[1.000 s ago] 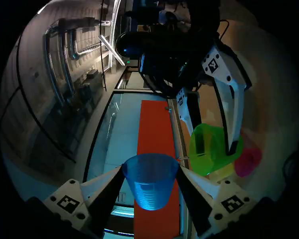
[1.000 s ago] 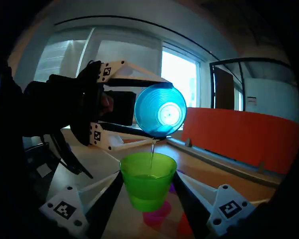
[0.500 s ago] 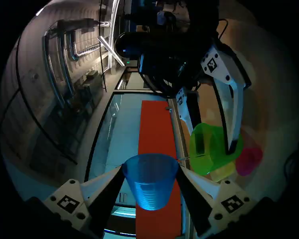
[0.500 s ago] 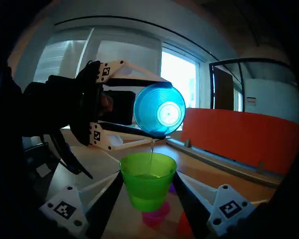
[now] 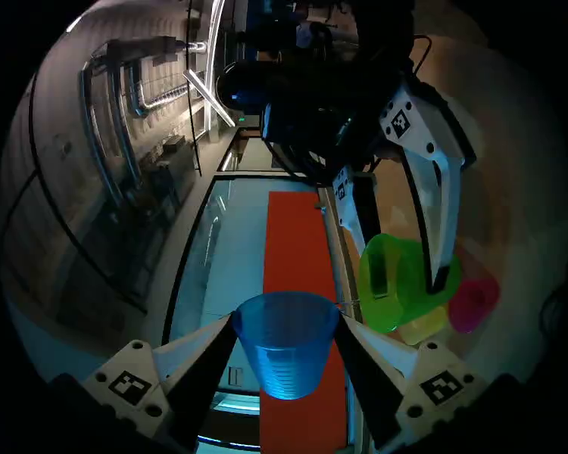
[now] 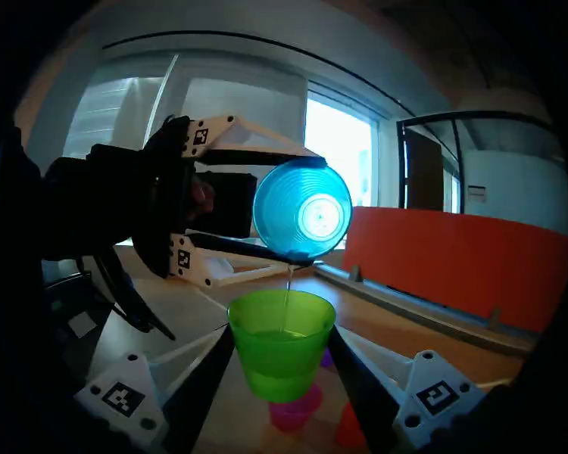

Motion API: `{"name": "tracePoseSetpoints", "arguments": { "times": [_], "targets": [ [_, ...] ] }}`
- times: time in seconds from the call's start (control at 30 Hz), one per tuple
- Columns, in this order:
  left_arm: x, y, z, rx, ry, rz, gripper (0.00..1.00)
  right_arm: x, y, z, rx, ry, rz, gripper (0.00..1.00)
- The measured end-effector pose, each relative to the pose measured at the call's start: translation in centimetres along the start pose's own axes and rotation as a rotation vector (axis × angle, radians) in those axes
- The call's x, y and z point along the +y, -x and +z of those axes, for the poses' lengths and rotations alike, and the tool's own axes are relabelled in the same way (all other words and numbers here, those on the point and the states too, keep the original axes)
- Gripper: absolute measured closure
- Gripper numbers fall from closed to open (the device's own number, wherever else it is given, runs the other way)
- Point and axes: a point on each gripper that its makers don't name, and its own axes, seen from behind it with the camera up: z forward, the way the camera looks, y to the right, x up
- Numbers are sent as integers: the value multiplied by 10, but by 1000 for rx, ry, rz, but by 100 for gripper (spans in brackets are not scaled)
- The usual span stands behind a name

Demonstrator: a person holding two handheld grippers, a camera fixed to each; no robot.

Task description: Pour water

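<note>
Fingers [image 5: 201,363] on ribbed translucent blue cup [image 5: 286,348] above tapered green cup [image 6: 281,356]

- Left gripper view: dim and bluish; a bright light strip [image 5: 210,94] glares near the top.
- Right gripper view: brighter; daylight from the window [image 6: 341,159] backlights the blue cup [image 6: 302,210], which glows.
- Fisheye bends straight lines towards the edges in both; the rims fall dark.

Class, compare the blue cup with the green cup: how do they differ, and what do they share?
The blue cup is tipped on its side; the green cup stands upright. The blue cup, higher, trickles water out; the green cup below catches it and is partly full. Both are translucent plastic tumblers.
</note>
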Motion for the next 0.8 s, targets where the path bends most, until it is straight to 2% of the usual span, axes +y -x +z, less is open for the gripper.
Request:
{"name": "tracePoseSetpoints", "arguments": {
  "times": [0.8],
  "targets": [
    [2, -4, 0, -1, -4, 25, 13, -1, -3, 0, 3, 1, -2, 12]
  ]
}}
